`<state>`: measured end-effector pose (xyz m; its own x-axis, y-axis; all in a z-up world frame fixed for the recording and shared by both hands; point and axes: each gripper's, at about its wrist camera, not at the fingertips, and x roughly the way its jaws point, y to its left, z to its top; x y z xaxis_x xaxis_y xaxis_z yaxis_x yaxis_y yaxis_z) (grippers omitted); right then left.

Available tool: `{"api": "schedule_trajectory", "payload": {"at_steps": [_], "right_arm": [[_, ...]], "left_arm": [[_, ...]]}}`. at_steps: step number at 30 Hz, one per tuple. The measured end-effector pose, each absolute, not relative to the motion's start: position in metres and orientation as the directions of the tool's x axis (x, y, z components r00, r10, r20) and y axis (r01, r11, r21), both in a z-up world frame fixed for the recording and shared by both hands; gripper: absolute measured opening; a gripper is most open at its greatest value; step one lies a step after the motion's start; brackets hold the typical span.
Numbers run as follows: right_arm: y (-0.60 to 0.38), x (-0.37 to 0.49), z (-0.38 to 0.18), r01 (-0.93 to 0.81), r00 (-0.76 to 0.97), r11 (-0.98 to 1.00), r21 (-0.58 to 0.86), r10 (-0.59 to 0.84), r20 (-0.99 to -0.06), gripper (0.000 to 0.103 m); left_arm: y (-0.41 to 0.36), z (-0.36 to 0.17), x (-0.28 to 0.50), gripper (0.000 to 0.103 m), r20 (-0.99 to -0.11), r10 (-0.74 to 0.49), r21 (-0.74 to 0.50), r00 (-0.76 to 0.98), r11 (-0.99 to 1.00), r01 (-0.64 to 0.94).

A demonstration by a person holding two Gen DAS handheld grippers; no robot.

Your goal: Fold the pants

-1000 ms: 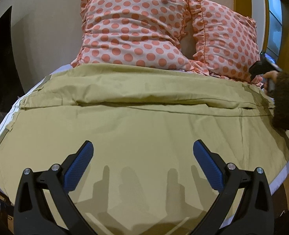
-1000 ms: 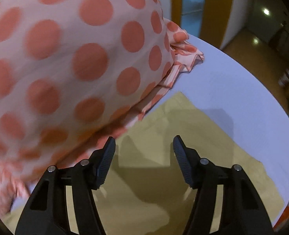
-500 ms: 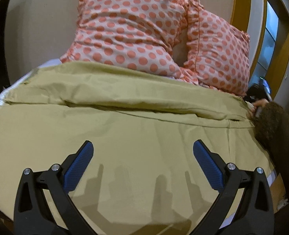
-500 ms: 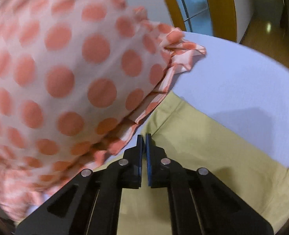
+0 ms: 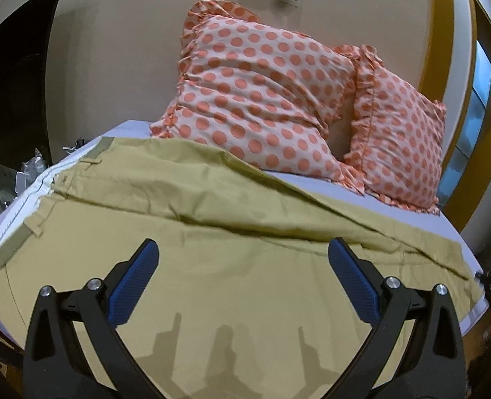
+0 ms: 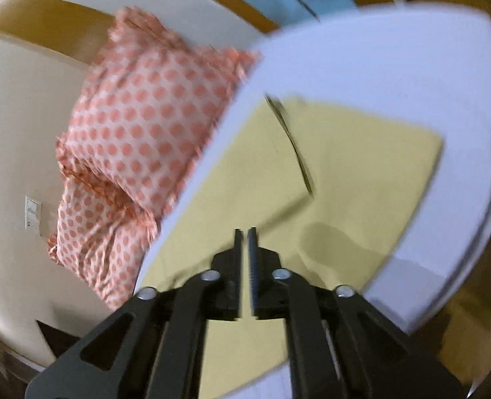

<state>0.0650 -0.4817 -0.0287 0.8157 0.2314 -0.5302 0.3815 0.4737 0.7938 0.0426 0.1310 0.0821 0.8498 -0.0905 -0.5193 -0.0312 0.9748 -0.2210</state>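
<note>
Khaki pants (image 5: 232, 252) lie spread across the bed, waistband at the left, one leg lying partly over the other. My left gripper (image 5: 243, 282) is open and empty, hovering above the near part of the pants. In the right wrist view the pants (image 6: 328, 179) lie flat on the white sheet (image 6: 395, 66). My right gripper (image 6: 244, 232) is shut, its fingertips over the cloth; the frame is blurred and I cannot tell whether cloth sits between the jaws.
Two pink pillows with orange dots (image 5: 278, 99) lean against the beige wall at the head of the bed; they also show in the right wrist view (image 6: 139, 139). A dark cabinet (image 5: 12, 99) stands at the left. The bed edge (image 5: 474, 316) runs at the right.
My right gripper shut near the pants hem by the pillow, then swung back away from the pillows. The far pants leg now lies pulled clear of the pillows. My left gripper stayed open.
</note>
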Motion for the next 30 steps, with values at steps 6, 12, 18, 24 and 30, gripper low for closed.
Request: {"api": "schedule_trajectory", "payload": {"at_steps": [6,12,18,24,30], "right_arm": [[-0.443,0.080,-0.022,0.317,0.796,0.477,0.820,0.336,-0.503,0.062],[-0.439,0.101,-0.028,0.442,0.783,0.420,0.793,0.251,-0.569,0.052],[-0.450,0.101,-0.026,0.478,0.833,0.324,0.816,0.128,-0.539,0.033],[-0.467,0.086,-0.043,0.322,0.921,0.267,0.908,0.133,-0.366,0.002],[-0.470,0.071,-0.025,0.230,0.954,0.292,0.928,0.122,-0.275,0.002]], "left_arm": [[0.142,0.086,0.050,0.101,-0.544,-0.052,-0.229,0.837,0.969,-0.088],[0.137,0.078,0.051,0.101,-0.562,-0.041,-0.198,0.826,0.976,-0.087],[0.145,0.078,0.070,0.101,-0.580,-0.046,-0.208,0.813,0.974,-0.094],[0.167,0.081,0.109,0.101,-0.616,-0.104,-0.299,0.781,0.948,-0.109],[0.182,0.076,0.187,0.100,-0.696,-0.146,-0.349,0.703,0.925,-0.153]]}}
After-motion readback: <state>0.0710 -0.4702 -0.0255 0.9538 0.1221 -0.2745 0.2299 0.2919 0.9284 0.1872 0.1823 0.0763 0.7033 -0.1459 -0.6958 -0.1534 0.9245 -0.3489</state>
